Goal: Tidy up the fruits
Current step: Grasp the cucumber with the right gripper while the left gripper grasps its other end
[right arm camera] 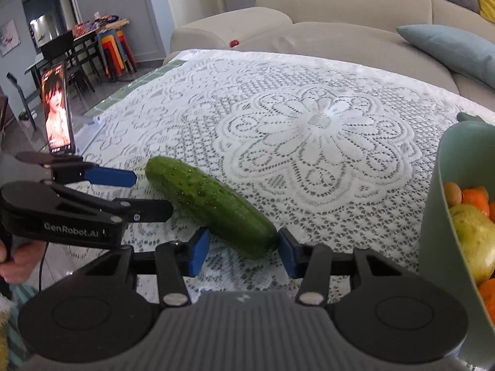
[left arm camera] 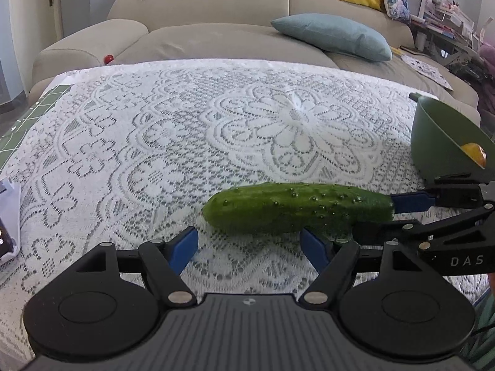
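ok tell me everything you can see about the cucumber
The cucumber is short, thick and dark green, with glossy, bumpy skin and rounded ends. It lies flat on the white lace tablecloth. The right gripper is open around one end; whether its pads touch is unclear. The left gripper, also open, sits just short of it.

Both of my 2 feeds look evenly lit, soft daylight, nothing dim. I get a pale glare patch on the lace tablecloth [left arm camera: 278,114] toward its far edge, and tiny highlights on the cucumber [left arm camera: 297,208] skin, with a soft shadow under it. Fisheye bends the sofa [left arm camera: 201,9] and the cloth's far edge hard, and the corners go black. Centre is sharp for me; the green bowl [right arm camera: 445,191] at the right edge smears a bit.
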Tool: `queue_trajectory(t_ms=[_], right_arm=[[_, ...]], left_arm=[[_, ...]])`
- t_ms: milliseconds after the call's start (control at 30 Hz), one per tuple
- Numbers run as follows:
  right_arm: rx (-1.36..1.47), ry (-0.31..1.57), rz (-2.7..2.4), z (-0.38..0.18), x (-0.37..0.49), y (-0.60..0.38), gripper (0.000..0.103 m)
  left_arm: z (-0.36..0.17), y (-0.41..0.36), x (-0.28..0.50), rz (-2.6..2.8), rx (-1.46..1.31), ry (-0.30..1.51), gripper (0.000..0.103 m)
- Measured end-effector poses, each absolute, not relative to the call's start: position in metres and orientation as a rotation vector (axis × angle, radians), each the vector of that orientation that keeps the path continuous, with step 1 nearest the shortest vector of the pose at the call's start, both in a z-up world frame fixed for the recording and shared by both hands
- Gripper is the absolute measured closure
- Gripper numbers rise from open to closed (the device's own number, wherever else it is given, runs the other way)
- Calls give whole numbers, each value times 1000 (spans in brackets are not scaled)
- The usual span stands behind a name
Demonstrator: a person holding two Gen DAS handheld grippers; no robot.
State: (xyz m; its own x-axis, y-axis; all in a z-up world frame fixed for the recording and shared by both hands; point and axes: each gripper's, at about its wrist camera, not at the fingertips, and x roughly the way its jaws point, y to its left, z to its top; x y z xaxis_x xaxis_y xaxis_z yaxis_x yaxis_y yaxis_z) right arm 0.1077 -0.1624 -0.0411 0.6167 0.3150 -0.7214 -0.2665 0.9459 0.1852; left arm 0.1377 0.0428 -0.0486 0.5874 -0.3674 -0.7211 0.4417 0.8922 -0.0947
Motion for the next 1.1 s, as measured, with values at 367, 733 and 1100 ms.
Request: queue_trajectory(t_ms=[367,733,1100], right_arm=[[137,780,251,-39,118,-168,53],[154,783,237,-49,121,-165,47],[143,773,235,-49,121,-165,49]], left_arm=[[-49,45,151,-484,-37,752,17],[-54,59,168,-468,-270,744,15],[-58,58,177,-439,-333,768,22]])
